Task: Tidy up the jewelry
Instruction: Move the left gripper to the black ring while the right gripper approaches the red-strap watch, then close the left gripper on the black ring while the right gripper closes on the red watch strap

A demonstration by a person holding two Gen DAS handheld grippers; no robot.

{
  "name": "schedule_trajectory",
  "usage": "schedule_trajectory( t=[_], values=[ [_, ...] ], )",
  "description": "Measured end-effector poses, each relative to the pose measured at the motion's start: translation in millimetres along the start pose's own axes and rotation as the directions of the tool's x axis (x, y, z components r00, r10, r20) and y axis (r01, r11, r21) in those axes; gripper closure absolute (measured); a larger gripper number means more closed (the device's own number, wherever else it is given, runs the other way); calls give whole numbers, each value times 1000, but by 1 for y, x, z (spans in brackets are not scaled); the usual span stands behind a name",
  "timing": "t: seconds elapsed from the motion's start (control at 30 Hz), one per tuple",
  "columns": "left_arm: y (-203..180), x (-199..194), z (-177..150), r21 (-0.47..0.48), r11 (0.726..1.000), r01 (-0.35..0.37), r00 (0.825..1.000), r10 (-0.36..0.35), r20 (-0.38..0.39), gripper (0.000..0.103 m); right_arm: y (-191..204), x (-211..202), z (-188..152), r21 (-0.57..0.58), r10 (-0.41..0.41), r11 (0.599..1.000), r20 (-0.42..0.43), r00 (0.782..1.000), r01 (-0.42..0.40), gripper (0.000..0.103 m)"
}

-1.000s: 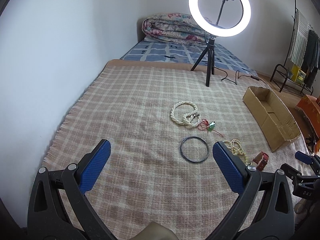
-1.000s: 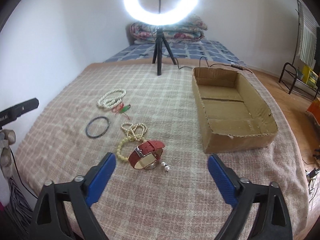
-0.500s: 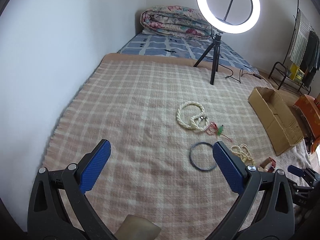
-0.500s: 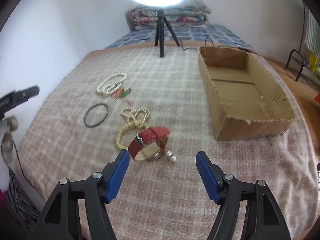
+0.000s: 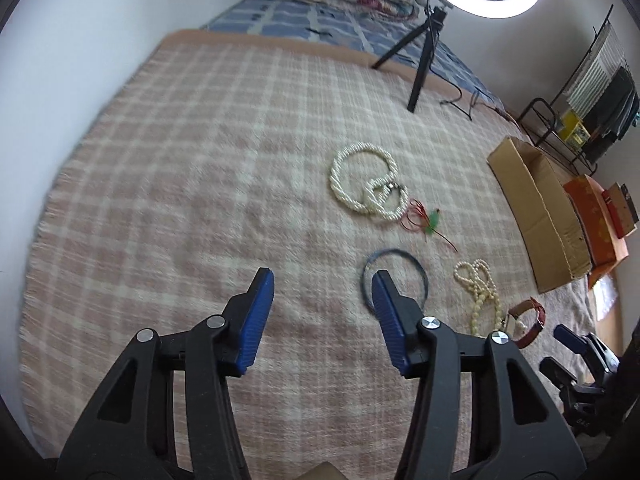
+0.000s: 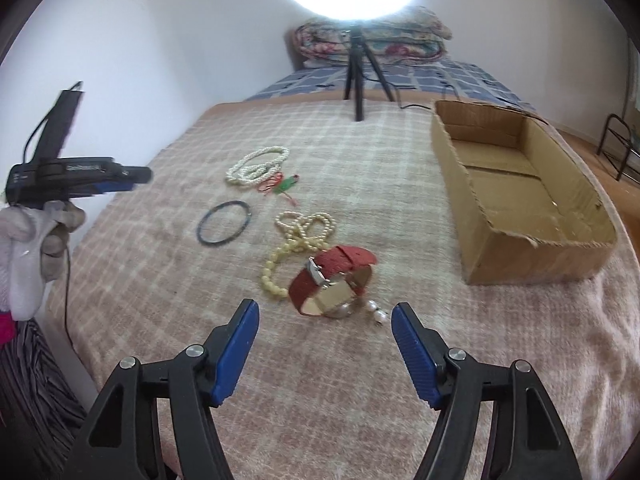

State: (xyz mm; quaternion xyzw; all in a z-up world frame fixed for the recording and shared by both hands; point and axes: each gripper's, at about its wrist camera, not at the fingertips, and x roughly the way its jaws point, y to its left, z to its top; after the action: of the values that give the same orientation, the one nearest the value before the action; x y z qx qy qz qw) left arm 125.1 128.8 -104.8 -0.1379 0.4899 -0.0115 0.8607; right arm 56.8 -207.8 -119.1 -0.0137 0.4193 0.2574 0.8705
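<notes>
Jewelry lies on a checked blanket (image 5: 180, 168). A white pearl necklace (image 5: 362, 184) (image 6: 258, 165) sits beside a red and green charm (image 5: 426, 222) (image 6: 282, 186). A dark bangle (image 5: 400, 270) (image 6: 224, 223) lies nearer. A cream bead strand (image 5: 482, 294) (image 6: 298, 240) touches a red-strap watch (image 6: 334, 284) (image 5: 526, 318), with pearl earrings (image 6: 376, 312) beside it. My left gripper (image 5: 322, 292) is open and empty, its right finger over the bangle's near edge. My right gripper (image 6: 324, 322) is open and empty, just short of the watch.
An open cardboard box (image 6: 520, 200) (image 5: 540, 220) stands at the blanket's right side. A ring light on a tripod (image 6: 356, 60) (image 5: 424, 60) stands at the far end before folded quilts (image 6: 372, 40). An orange box (image 5: 596, 224) and a rack (image 5: 560, 128) are off the bed.
Both grippers have narrowed their jaws but stay open. The left has moved toward the bangle; the right has closed in on the watch.
</notes>
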Motion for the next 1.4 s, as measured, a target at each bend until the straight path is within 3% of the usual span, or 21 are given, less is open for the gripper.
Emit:
schedule_trajectory(
  t=[0.13, 0.27, 0.43, 0.73, 0.87, 0.97, 1.1, 1.2, 1.4],
  values=[
    [-6, 12, -2, 5, 999, 35, 998, -35, -49, 53, 4, 13, 4, -41, 43, 998, -45, 998, -45, 49],
    [-14, 27, -4, 21, 998, 64, 993, -61, -104, 63, 5, 25, 7, -43, 87, 995, -70, 994, -90, 56],
    [-15, 46, -5, -15, 994, 109, 979, -110, -171, 68, 3, 37, 12, -45, 99, 994, -77, 992, -103, 59],
    [-17, 75, 7, -69, 991, 115, 968, -128, -216, 71, -2, 51, 16, -27, 120, 992, -91, 989, -123, 62],
    [-18, 87, 11, -66, 995, 77, 966, -91, -241, 81, -5, 53, 18, -19, 122, 992, -89, 989, -124, 63],
    [-26, 91, 12, -17, 999, 50, 970, -53, -239, 82, -6, 55, 21, -13, 117, 993, -87, 989, -118, 63],
    [-36, 94, 9, 48, 999, 3, 978, 8, -209, 85, -7, 59, 22, -5, 121, 993, -94, 988, -122, 63],
    [-46, 94, 7, 99, 994, -38, 984, 55, -172, 95, -5, 62, 22, -7, 118, 993, -102, 988, -120, 63],
    [-50, 94, 9, 88, 995, -42, 987, 55, -151, 101, -4, 65, 24, -10, 117, 993, -107, 987, -119, 69]
  ],
)
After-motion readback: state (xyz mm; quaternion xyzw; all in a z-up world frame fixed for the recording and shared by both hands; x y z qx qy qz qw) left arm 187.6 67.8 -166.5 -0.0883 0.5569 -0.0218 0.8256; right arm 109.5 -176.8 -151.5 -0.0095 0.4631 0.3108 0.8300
